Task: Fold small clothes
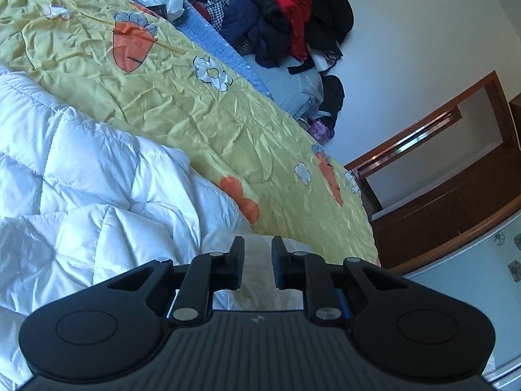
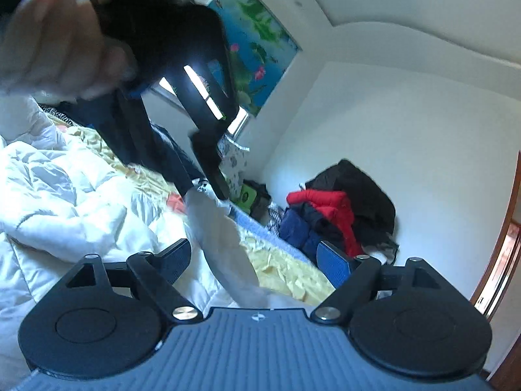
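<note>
Left wrist view: left gripper (image 1: 257,260) at 6 o'clock, fingers drawn close with only a narrow slot between, clamped on a small white garment (image 1: 257,280) showing pale in that slot. Beyond the tips, a puffy white quilt (image 1: 81,169) from 8 to 10 o'clock. Beside the quilt, a crumpled yellow sheet (image 1: 202,123) printed with carrots and flowers, running from 11 o'clock down toward 4 o'clock. At 1 o'clock, a heap of red, navy and black jackets (image 1: 280,16) against the pale wall. At 3 o'clock, a wooden door frame (image 1: 439,163).

Right wrist view: right gripper (image 2: 255,260) at 6 o'clock, fingers spread wide apart, gripping nothing. Between them, clear of both pads as far as visible, the same garment, hanging in a blurred strip from centre frame. At its upper end, the other gripper's black fingertips pinched on the cloth. At 10 o'clock, a blurred hand (image 2: 55,39) around that gripper's body. At 12 o'clock, a lotus poster (image 2: 257,42) on the wall.
</note>
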`<action>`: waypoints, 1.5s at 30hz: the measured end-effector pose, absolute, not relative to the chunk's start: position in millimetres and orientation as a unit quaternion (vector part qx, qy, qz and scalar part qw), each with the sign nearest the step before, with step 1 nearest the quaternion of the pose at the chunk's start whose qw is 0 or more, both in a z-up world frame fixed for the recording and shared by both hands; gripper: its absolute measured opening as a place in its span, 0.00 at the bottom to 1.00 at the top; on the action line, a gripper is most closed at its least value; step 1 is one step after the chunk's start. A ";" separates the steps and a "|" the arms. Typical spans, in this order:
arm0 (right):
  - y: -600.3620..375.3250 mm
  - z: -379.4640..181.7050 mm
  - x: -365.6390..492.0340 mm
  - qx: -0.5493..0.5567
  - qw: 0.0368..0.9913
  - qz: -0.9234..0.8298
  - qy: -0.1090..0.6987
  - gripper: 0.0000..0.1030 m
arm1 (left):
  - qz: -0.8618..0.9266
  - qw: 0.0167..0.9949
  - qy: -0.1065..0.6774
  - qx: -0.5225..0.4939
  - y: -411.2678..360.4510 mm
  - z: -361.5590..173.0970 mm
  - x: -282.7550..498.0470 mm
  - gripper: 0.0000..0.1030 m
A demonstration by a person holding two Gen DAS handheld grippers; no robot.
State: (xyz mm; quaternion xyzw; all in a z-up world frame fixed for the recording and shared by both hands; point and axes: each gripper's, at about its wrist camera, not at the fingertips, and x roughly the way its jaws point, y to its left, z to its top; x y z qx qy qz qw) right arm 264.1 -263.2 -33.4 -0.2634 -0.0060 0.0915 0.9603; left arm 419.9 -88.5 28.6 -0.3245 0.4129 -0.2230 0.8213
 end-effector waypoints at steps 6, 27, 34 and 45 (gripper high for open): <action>-252.7 -43.2 263.1 -0.317 0.944 0.096 0.003 0.83 | -0.234 0.799 0.448 -0.325 -98.2 9.2 423.6 0.19; -253.9 -37.5 249.8 -0.323 0.935 0.145 -0.025 0.07 | -0.184 0.787 0.455 -0.374 -94.7 -6.0 431.4 0.41; -248.0 -36.6 238.3 -0.335 0.929 0.152 -0.039 0.08 | -0.187 0.812 0.434 -0.342 -98.8 -4.4 425.2 0.12; -267.8 -21.3 230.3 -0.277 0.949 0.131 -0.078 0.81 | -0.133 0.854 0.417 -0.282 -58.7 14.6 416.0 0.09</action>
